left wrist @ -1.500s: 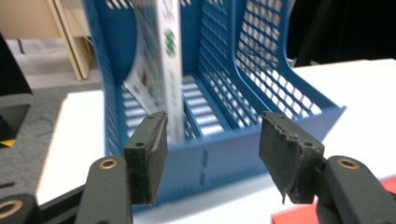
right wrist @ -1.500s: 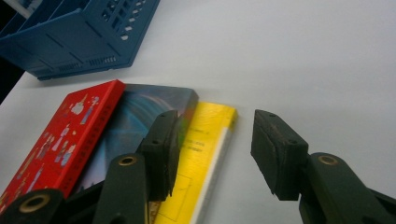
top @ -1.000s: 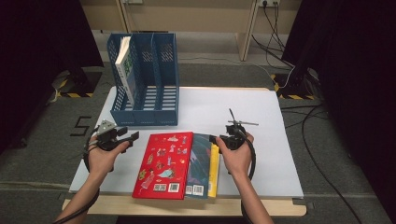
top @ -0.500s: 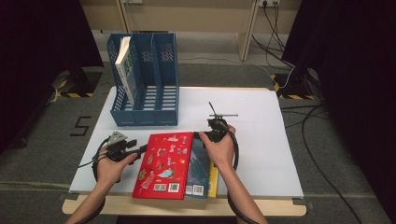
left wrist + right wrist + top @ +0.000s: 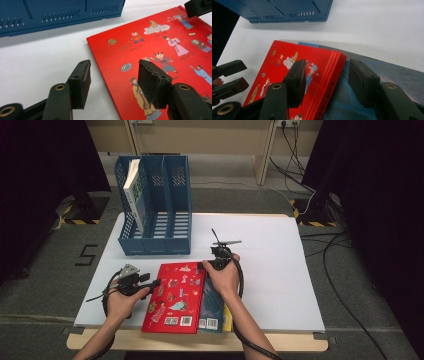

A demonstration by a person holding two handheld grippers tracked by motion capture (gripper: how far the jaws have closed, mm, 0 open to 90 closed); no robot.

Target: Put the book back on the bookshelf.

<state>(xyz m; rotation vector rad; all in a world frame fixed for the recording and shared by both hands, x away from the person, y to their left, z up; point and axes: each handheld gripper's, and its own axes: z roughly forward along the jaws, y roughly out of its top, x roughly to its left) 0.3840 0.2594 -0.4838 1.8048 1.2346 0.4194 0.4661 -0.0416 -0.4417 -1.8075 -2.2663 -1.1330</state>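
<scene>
A red picture book [image 5: 175, 297] lies on top of a dark teal book [image 5: 216, 307] near the table's front edge. My left gripper [image 5: 154, 283] is open, its jaws on either side of the red book's [image 5: 160, 50] left edge in the left gripper view [image 5: 113, 80]. My right gripper [image 5: 202, 266] is open at the book's far right corner. In the right gripper view [image 5: 327, 77] its jaws straddle the red book's [image 5: 287, 72] spine, above the teal book [image 5: 352, 100]. Neither grips anything.
A blue three-slot file rack [image 5: 155, 205] stands at the table's back left, with a book [image 5: 134, 190] upright in its left slot. A yellow book edge [image 5: 228, 318] peeks out beside the teal one. White tabletop [image 5: 270, 265] lies bare to the right.
My right gripper moved left and away from me to the red book's far right corner. My left gripper slid right and closer to me, up to the book's left edge.
</scene>
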